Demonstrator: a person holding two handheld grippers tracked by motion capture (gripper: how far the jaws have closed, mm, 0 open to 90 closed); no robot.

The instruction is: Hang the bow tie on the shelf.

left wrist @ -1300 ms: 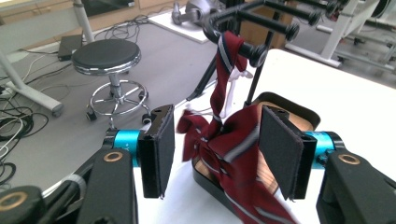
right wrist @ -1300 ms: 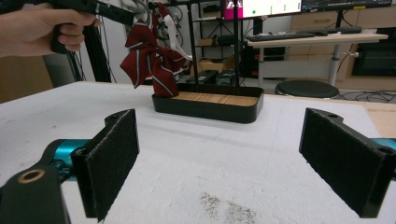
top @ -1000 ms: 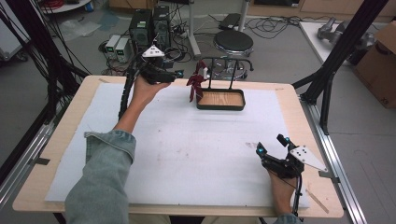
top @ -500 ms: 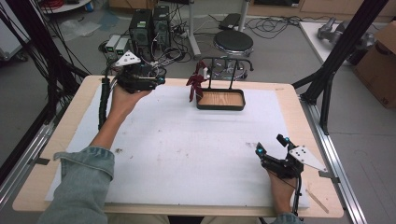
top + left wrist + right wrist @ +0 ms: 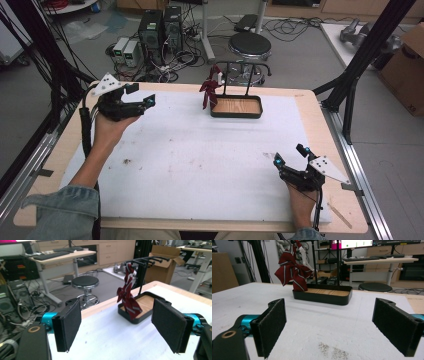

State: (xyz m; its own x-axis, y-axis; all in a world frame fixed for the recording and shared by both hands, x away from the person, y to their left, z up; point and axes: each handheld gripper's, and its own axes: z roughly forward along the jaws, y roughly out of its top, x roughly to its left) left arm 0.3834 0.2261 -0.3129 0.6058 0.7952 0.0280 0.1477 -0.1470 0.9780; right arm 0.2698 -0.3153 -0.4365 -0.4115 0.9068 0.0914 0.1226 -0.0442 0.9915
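1. A wooden table (image 5: 320,102) carries a white mat (image 5: 200,160) over most of its top.
2. Near the far edge of the mat stands a black tray (image 5: 236,107) with a wooden floor. A black rack (image 5: 240,65) of thin bars rises from it.
3. A dark red striped tie (image 5: 209,91) hangs from the rack's left end in the high view and droops down to the tray's left end. In the left gripper view the tie (image 5: 128,296) hangs down into the near corner of the tray (image 5: 140,317).
4. The left gripper (image 5: 141,95) is held above the far left corner of the table, well apart from the tray and pointing toward it. Its jaws stand wide apart with nothing between them, as the left gripper view shows, where the tie and tray appear through the gap.
5. The right gripper (image 5: 290,159) sits low over the near right part of the mat, well apart from the tray. Its jaws are also spread wide and hold nothing; in the right gripper view the tray (image 5: 322,297) and tie (image 5: 293,272) lie far ahead between them.
6. A few dark specks (image 5: 332,351) mark the mat just ahead of the right gripper.
7. Beyond the table's far edge a round black stool (image 5: 250,46) stands on the floor, with computer boxes (image 5: 160,27) and loose cables to its left.
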